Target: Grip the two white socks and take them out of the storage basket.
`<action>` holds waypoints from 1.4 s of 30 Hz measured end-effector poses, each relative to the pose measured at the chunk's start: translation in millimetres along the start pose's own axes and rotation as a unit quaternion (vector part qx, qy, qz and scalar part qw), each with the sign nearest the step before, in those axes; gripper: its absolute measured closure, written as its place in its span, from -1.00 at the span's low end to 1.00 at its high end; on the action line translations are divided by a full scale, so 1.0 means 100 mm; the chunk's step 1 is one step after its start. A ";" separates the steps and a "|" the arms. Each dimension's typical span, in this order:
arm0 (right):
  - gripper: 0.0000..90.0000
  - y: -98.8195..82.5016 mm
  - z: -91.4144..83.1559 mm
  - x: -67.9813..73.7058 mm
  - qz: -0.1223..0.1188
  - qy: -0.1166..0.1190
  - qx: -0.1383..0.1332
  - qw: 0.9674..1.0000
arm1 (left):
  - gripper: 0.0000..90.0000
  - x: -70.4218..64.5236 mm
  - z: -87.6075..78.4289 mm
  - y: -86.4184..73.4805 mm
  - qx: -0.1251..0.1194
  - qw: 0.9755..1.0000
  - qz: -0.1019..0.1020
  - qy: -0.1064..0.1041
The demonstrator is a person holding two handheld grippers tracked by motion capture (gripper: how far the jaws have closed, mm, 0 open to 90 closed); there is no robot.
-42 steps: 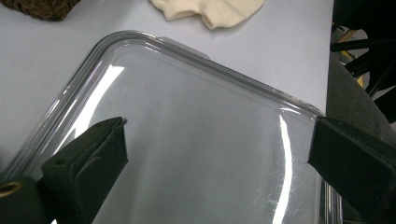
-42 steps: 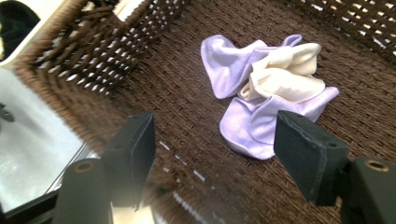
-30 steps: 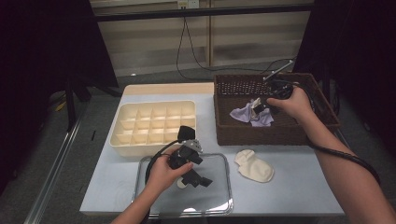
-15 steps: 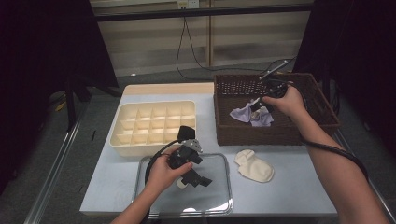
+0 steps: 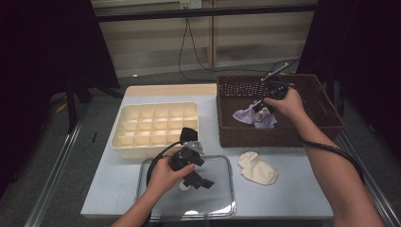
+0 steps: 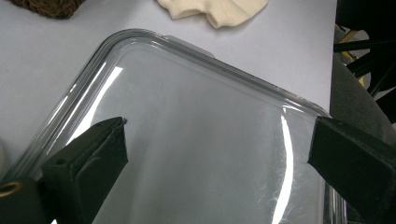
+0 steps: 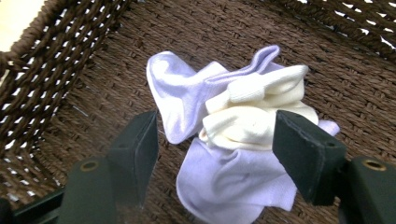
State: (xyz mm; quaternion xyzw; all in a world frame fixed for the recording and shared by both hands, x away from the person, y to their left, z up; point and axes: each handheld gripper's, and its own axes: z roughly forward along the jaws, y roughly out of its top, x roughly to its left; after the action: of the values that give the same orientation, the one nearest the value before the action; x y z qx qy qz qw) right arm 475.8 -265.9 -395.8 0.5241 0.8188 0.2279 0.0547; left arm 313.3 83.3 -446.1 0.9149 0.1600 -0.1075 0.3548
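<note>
- Socks (image 7: 233, 140) lie bunched near the basket's (image 5: 326, 127) front-left corner; your right gripper (image 7: 215, 140) has been closing, its jaws straddling them, not yet pinching.
- Lower, then squeeze.
- Left gripper (image 6: 217, 154) hangs wide over the tray (image 6: 140, 39), empty.

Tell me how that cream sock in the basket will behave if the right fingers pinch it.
Probably floppy: the cream sock lies crumpled, so it should sag and drape. Likely light, being thin knit. It lies tangled with the lavender socks, so one may drag along. The right gripper is open around the pile.
</note>
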 end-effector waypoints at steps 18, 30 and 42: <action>-0.15 0.08 0.20 -0.03 0.006 -0.013 0.004 1.000 | -0.90 0.04 0.01 -0.02 0.010 1.000 0.005 0.002; 0.64 0.06 0.24 -0.04 0.005 -0.024 0.019 1.000 | -0.90 0.03 0.00 -0.02 0.007 1.000 0.005 0.003; 0.93 0.01 0.11 -0.05 0.006 0.001 0.018 1.000 | -0.90 0.01 0.01 -0.02 0.004 1.000 0.003 0.003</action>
State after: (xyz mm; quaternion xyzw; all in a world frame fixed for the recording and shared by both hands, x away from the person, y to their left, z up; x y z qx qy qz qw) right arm 482.4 -266.3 -405.6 0.5300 0.8195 0.2135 0.0428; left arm 313.4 83.9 -448.0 0.9172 0.1574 -0.1047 0.3507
